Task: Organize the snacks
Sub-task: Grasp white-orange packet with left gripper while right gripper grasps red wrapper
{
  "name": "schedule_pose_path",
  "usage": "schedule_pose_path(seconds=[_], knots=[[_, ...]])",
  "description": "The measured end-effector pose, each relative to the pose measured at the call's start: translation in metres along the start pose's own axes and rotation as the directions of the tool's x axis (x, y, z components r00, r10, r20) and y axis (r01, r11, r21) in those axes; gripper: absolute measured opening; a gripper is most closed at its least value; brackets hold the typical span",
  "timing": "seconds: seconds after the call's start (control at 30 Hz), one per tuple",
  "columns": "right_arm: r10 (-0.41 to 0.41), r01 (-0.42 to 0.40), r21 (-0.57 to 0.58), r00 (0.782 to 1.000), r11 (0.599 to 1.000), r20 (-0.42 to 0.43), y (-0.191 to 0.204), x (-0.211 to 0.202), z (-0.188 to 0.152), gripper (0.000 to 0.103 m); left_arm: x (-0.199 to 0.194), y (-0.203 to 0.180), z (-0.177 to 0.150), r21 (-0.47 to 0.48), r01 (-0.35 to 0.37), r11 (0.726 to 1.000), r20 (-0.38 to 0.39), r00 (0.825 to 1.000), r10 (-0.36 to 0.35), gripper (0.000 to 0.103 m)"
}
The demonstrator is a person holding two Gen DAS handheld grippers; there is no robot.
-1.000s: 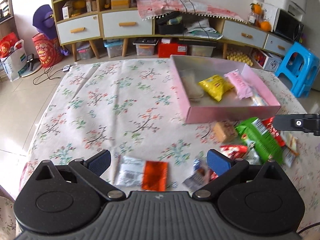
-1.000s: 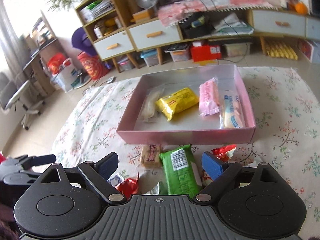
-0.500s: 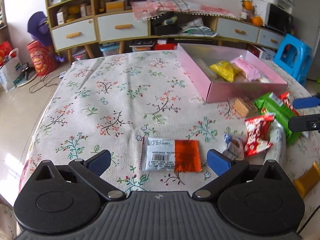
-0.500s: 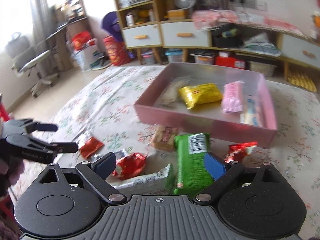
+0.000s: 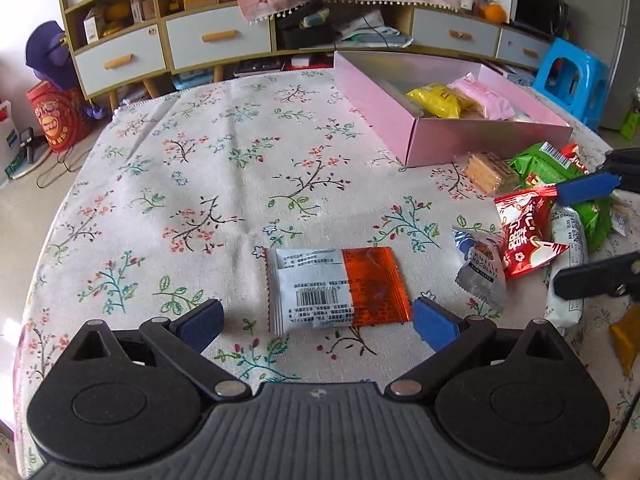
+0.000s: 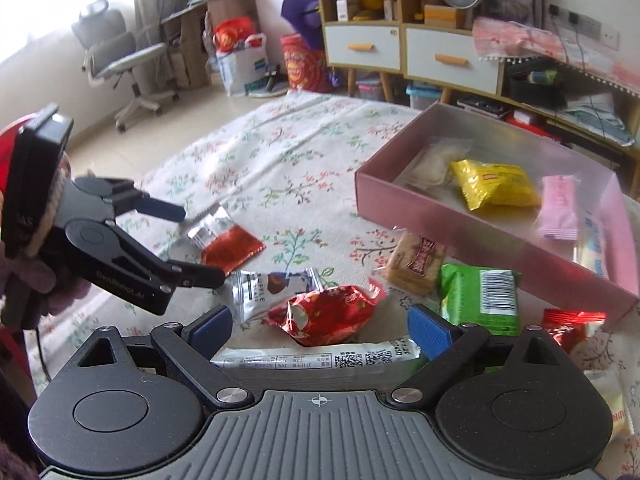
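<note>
Pink box (image 6: 472, 216): your open tray sits on the floral tablecloth (image 5: 224, 168), toward the far right of the table.
Inside the box: you have a yellow packet (image 6: 494, 184), a pink wrapper (image 6: 559, 208) to its right, a pale clear-wrapped snack (image 6: 434, 162) to its left, and a white bar (image 6: 596, 248) against the right-hand wall.
Outside the box: just in front of its near wall lie a wafer biscuit pack (image 6: 418, 262) and a green packet (image 6: 478, 294); a crumpled red wrapper (image 6: 324, 314), a silver chocolate sachet (image 6: 272, 288) and a long white bar with a QR code (image 6: 320, 360) lie nearer to you.
Orange-and-white packet (image 5: 336, 290): it lies flat on the cloth, apart from the pile, barcode side up.
Left gripper (image 5: 316, 320): your fingers are spread wide, one on either side of the near edge of the orange-and-white packet, gripping nothing.
Right gripper (image 6: 320, 330): your fingers stand released over the pile, the red wrapper and the long white bar between them, nothing clamped.
</note>
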State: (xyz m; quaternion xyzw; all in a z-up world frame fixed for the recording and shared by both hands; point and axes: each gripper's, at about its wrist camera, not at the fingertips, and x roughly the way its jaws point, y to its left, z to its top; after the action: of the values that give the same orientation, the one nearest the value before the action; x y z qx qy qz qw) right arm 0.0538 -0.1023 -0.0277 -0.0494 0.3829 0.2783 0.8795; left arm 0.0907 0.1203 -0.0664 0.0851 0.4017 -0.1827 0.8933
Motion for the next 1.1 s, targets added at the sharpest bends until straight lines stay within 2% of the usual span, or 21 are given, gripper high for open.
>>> schedule_pose_path(seconds=[0.3, 0.4, 0.5, 0.57, 0.63, 0.8, 0.93, 1.1], knots=[[-0.021, 0.021, 0.005, 0.999, 1.0, -0.036, 0.002, 0.012, 0.003, 0.096, -0.004, -0.001, 0.003, -0.006, 0.046, 0.999, -0.011, 0.999, -0.046, 0.08], [-0.018, 0.018, 0.011, 0.999, 1.0, -0.037, 0.003, 0.013, 0.003, 0.096, -0.008, 0.001, 0.003, -0.017, 0.082, 0.996, -0.019, 0.996, -0.082, 0.081], [-0.019, 0.02, 0.011, 0.999, 1.0, -0.041, 0.004, 0.014, 0.004, 0.096, -0.008, 0.002, 0.002, 0.011, 0.12, 0.993, -0.057, 0.991, -0.119, 0.091], [-0.017, 0.018, 0.018, 0.999, 1.0, -0.044, 0.003, 0.015, 0.005, 0.096, -0.005, 0.0, 0.001, 0.055, 0.099, 0.994, -0.067, 0.993, -0.095, 0.092], [-0.023, 0.024, 0.024, 0.999, 0.999, -0.046, 0.003, 0.016, 0.005, 0.096, -0.003, 0.001, 0.001, 0.057, 0.069, 0.996, -0.064, 0.996, -0.066, 0.094], [-0.045, 0.046, 0.029, 0.998, 0.999, -0.049, 0.001, 0.018, 0.007, 0.096, 0.0, 0.004, 0.007, -0.027, 0.003, 1.0, -0.055, 0.998, -0.005, 0.089], [-0.058, 0.059, 0.029, 0.997, 0.998, -0.049, 0.001, 0.02, 0.007, 0.096, 0.005, 0.007, 0.009, -0.094, -0.084, 0.992, -0.029, 0.996, 0.081, 0.095], [-0.071, 0.073, 0.035, 0.996, 0.997, -0.049, 0.0, 0.022, 0.007, 0.094, 0.007, 0.021, 0.011, -0.125, -0.101, 0.987, -0.008, 0.995, 0.1, 0.096]])
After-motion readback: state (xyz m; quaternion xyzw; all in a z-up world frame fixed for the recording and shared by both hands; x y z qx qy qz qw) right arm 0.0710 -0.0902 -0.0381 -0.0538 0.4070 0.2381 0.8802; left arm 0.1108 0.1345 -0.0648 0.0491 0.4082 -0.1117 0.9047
